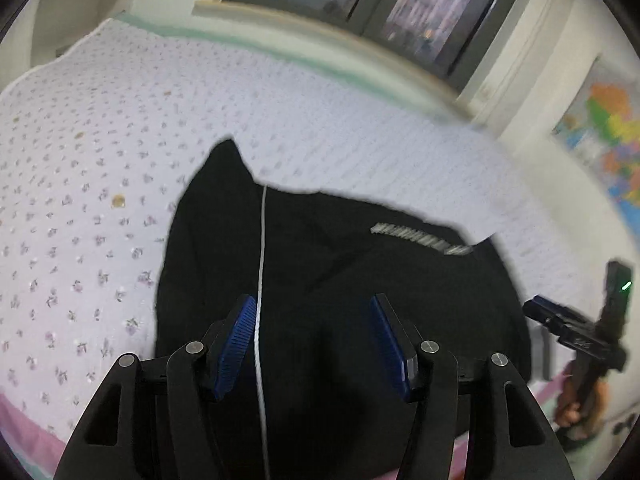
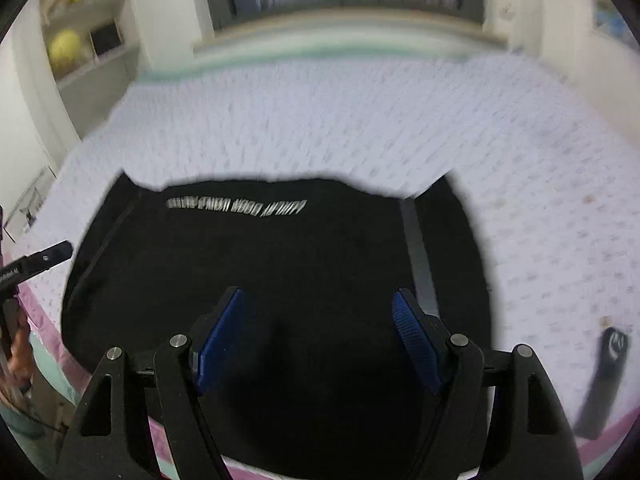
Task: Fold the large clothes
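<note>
A black garment with a thin white stripe and a band of white lettering lies folded on the bed's near side; it also shows in the right wrist view. My left gripper hangs open and empty above its near part, blue pads apart. My right gripper is open and empty above the garment's near middle. The right gripper also shows at the right edge of the left wrist view. The tip of the left gripper shows at the left edge of the right wrist view.
A white floral bedspread with a pink border covers the bed. A window sill runs along the far side. A shelf with a yellow ball stands far left. A map poster hangs right. A dark item lies near the bed's right edge.
</note>
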